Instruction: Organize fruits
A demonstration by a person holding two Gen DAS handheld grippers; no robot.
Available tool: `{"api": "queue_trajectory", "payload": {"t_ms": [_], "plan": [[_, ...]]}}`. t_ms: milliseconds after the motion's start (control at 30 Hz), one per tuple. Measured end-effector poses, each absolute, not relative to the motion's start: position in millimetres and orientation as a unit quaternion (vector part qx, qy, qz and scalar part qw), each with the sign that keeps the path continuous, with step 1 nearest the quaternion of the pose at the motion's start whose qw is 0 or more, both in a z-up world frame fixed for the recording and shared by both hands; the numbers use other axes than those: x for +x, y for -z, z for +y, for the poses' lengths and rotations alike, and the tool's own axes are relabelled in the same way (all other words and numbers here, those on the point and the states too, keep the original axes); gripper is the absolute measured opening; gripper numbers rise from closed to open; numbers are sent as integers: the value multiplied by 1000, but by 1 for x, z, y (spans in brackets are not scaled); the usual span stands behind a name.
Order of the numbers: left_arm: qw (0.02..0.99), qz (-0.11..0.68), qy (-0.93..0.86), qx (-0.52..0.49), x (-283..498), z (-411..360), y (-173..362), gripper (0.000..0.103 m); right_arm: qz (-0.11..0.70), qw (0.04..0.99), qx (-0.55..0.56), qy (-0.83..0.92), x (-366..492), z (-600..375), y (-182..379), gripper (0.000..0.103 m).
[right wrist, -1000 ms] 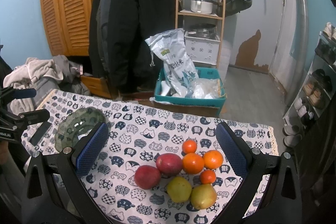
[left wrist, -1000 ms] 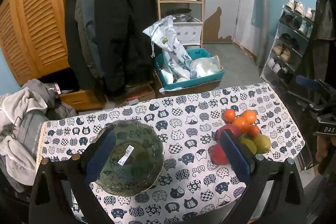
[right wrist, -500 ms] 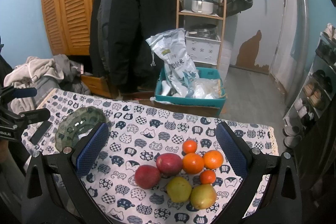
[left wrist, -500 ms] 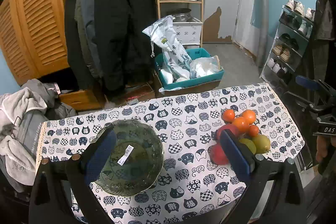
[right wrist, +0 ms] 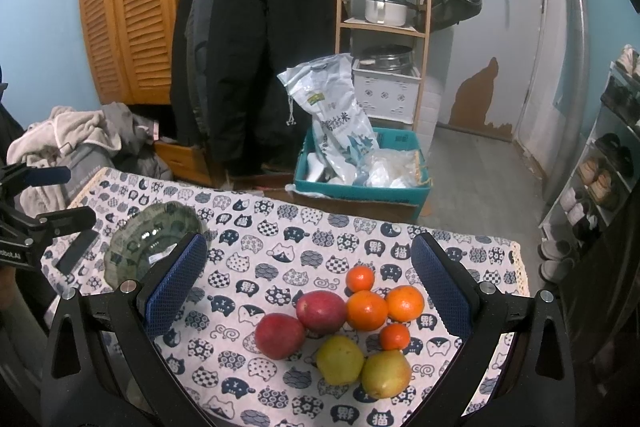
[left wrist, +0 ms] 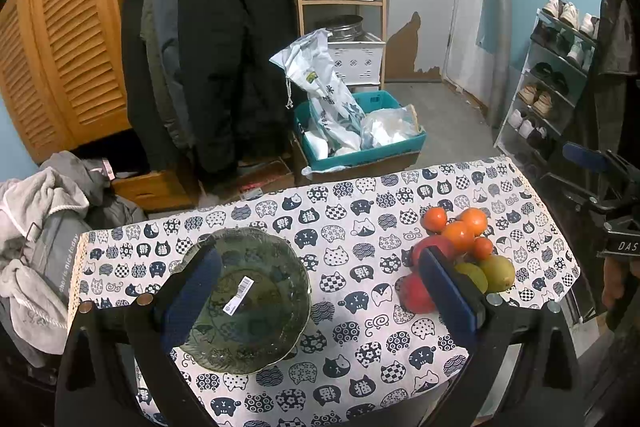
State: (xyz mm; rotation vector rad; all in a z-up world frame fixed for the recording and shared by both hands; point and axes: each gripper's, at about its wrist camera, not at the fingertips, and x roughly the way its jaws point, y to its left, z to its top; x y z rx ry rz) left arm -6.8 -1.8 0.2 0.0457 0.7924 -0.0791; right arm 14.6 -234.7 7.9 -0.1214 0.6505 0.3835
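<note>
Both jaws stand wide apart and empty: your left gripper (left wrist: 320,291) hovers over the green bowl (left wrist: 244,303), your right gripper (right wrist: 308,287) above the fruit pile (right wrist: 344,331). Beyond, the tablecloth (right wrist: 280,227) ends before a teal crate (right wrist: 360,183).

Left gripper (left wrist: 320,291) and right gripper (right wrist: 308,287): fingers spread wide, holding nothing.

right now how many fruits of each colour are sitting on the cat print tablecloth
round orange fruits: 4
smooth red fruits: 2
yellow-green fruits: 2
total: 8, all on the cat print tablecloth, none in the green glass bowl
</note>
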Motion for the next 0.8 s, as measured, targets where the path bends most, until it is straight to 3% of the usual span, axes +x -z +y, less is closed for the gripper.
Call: {"api": "queue_trajectory", "payload": {"t_ms": [800], "plan": [[917, 396, 42, 26, 6, -5, 10, 100, 315, 932, -54, -170, 17, -251, -10, 100]]}}
